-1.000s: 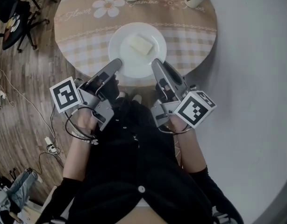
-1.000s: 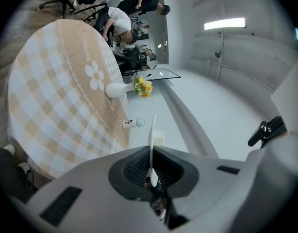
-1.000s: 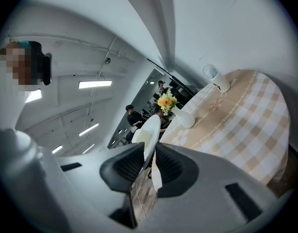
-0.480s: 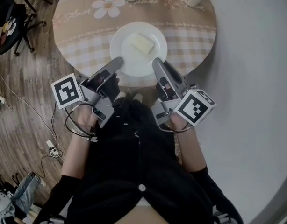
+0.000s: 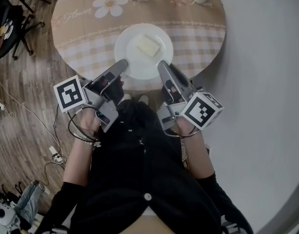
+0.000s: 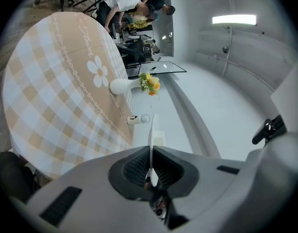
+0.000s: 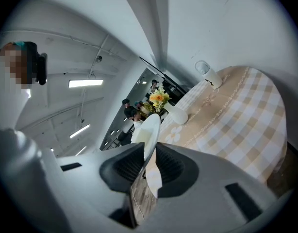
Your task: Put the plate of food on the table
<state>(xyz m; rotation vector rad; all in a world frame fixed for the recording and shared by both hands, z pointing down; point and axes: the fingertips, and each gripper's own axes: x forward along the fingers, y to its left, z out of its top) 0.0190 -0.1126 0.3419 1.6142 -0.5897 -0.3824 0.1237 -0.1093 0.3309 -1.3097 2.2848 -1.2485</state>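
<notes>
Left gripper point(image 5: 122, 64) and right gripper point(image 5: 162, 65) each clenched on plate point(image 5: 140, 62) rim, at table point(image 5: 198, 38) near edge; uneven release could tip it, sliding food point(image 5: 147, 45) off.

head view dim, grey and flat, with soft shadows; the white plate point(image 5: 143, 51) is its brightest patch. gripper views bulge fisheye-style with black corners; ceiling strip light point(image 6: 234, 19) glares, close foreground blurs.
</notes>
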